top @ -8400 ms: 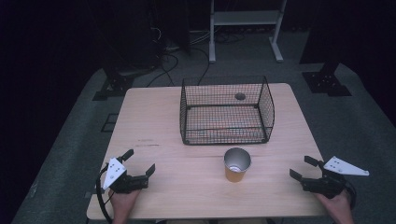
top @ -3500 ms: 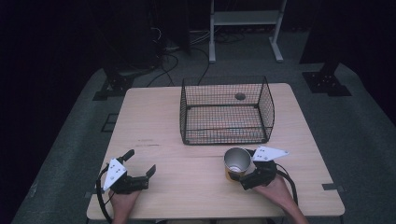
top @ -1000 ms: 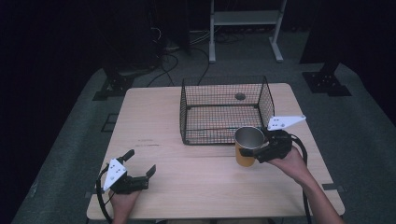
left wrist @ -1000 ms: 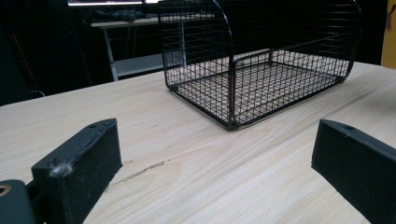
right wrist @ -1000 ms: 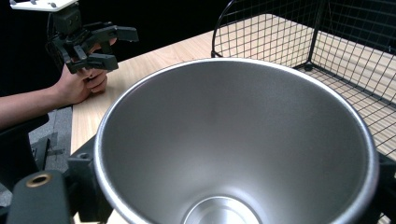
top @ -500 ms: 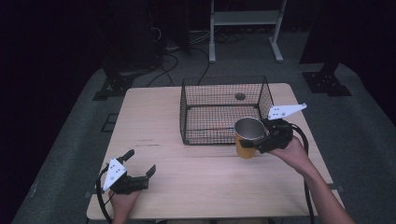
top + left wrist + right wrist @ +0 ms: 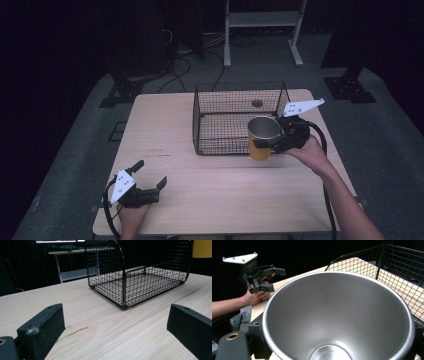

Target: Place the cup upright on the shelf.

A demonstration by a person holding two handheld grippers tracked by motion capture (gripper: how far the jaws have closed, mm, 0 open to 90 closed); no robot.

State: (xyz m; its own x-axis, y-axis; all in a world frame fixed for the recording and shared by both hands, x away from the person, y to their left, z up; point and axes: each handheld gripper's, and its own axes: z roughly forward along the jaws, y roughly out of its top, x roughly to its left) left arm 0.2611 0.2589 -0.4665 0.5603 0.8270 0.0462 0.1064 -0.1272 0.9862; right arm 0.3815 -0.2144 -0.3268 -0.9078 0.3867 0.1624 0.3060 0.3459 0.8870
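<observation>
A yellow cup (image 7: pixel 262 139) with a steel inside hangs upright in the air at the front right corner of the black wire basket (image 7: pixel 225 117). My right gripper (image 7: pixel 268 143) is shut on the cup from the right side. The right gripper view looks straight down into the cup (image 7: pixel 337 312), with the basket (image 7: pixel 402 275) beyond it. My left gripper (image 7: pixel 149 181) lies open on the table's front left with nothing between its wide-spread jaws. From the left gripper (image 7: pixel 115 335), the basket (image 7: pixel 140 282) is ahead and the cup's base (image 7: pixel 202 248) is at top right.
The wooden table (image 7: pixel 225 195) has bare room between the two hands. A small round hole (image 7: pixel 257 103) sits in the tabletop behind the basket. A white shelf frame (image 7: pixel 262 22) and cables lie on the floor beyond the table.
My right gripper came in from the front right, shut on the cup, lifted it off the table and carried it up to the basket's front right corner. The left gripper has stayed still.
</observation>
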